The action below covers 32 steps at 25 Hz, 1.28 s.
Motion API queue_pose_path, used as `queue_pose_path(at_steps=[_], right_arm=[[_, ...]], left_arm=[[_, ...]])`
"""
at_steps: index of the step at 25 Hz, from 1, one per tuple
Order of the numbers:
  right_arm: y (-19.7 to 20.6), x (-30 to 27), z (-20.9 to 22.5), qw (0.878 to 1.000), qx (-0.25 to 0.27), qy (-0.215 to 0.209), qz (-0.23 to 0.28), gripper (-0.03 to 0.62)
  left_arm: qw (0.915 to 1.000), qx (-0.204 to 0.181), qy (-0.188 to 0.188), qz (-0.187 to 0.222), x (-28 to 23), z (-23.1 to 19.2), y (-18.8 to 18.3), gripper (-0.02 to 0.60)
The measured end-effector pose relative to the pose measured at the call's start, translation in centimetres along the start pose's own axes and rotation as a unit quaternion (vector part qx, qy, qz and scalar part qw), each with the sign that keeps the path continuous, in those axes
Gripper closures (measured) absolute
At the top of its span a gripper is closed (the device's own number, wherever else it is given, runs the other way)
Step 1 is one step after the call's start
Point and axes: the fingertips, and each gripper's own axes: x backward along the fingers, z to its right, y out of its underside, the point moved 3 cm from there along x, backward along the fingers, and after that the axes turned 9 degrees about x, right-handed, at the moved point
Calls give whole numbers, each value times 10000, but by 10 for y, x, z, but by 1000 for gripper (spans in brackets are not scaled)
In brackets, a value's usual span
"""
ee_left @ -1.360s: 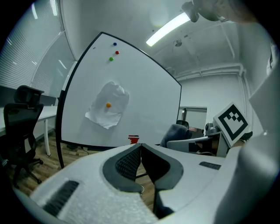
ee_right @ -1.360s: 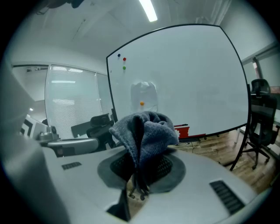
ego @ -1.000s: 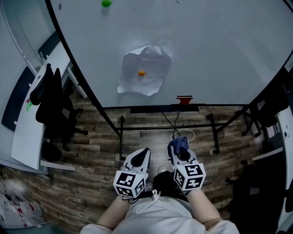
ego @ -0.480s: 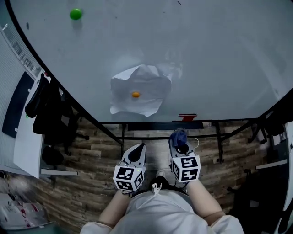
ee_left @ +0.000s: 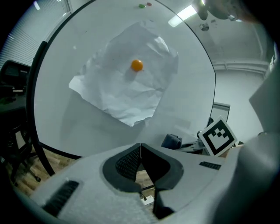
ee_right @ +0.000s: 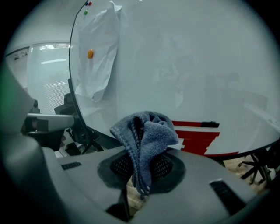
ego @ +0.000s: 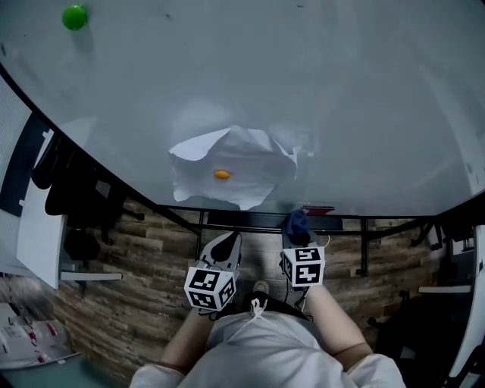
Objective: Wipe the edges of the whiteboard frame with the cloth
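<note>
A large whiteboard [ego: 303, 91] fills the upper head view, with its dark bottom frame edge [ego: 250, 211] just ahead of my grippers. A crumpled white paper [ego: 227, 170] hangs on it under an orange magnet [ego: 222, 174]. My right gripper [ego: 297, 227] is shut on a blue-grey cloth [ee_right: 146, 140], close below the bottom frame near a red eraser [ee_right: 197, 133]. My left gripper [ego: 225, 248] is shut with nothing in it, low beside the right one. In the left gripper view the paper [ee_left: 127, 83] and magnet [ee_left: 137, 65] are ahead.
A green magnet [ego: 74, 16] sits at the board's upper left. The board's metal stand [ego: 362, 246] straddles the wood floor. A black office chair [ego: 72, 197] and a white desk [ego: 34, 227] stand at the left. Dark furniture is at the right.
The board has come nearer and larger in the head view. Both grippers moved forward, the right one with the cloth now close under the bottom frame.
</note>
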Motion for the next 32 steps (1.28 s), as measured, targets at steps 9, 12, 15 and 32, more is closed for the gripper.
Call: queue_pose_path(at_steps=[9,12,15,32], right_arm=[[5,-47,-1,9988,-18,251,-426,525],[9,-53,-7,9981,-118,363,-492,525],[9,-60,-13,9971,-208,438,-591,525],[-16,-95,-108,9958,-6,-295,-868,525]], left_arm=[[10000,-31,35,-87,11,-41,-12,563],[9999,-52,20,-143,17,-60,-18,563],[9998,-53,28,-180,20,-73,-24,563],[9992,258,-154,-251,65,-137,-26,563]])
